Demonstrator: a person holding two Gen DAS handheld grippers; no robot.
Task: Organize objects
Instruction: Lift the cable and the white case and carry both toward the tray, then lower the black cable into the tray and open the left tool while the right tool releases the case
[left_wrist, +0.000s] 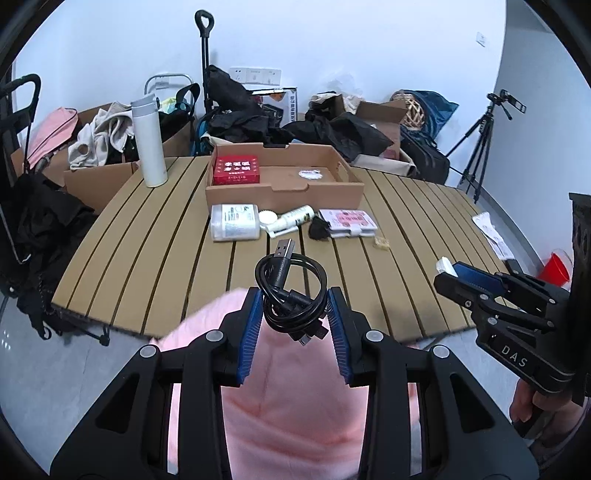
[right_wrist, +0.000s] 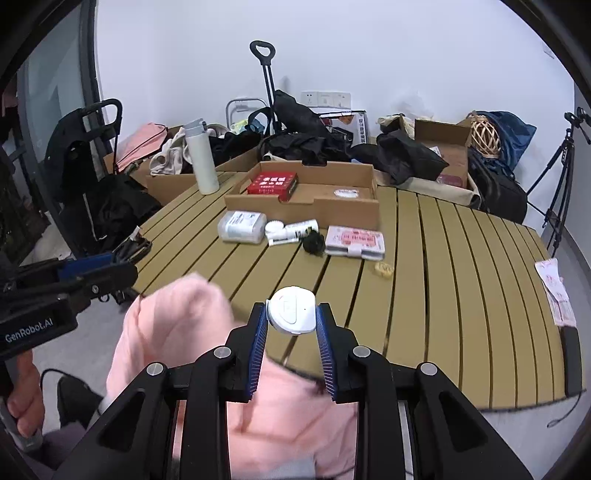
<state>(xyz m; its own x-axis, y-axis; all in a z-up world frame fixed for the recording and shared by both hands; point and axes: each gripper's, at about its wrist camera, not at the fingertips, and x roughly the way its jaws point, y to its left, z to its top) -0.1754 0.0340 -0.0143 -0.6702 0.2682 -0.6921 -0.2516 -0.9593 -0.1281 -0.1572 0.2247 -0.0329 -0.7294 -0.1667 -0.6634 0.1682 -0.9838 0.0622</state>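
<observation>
Likely a home: slatted table (left_wrist: 155, 236), strewn clothes (left_wrist: 103, 140)

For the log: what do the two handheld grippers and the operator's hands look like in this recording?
Both are matte black, angular linkage frames with silver pivot pins and ribbed blue finger pads. The left gripper shows white "GenRobot.AI" lettering on its body in the right wrist view; the right gripper carries white "DAS" lettering in the left wrist view. Bare fingers wrap each handle. No cables visibly run to either gripper.
</observation>
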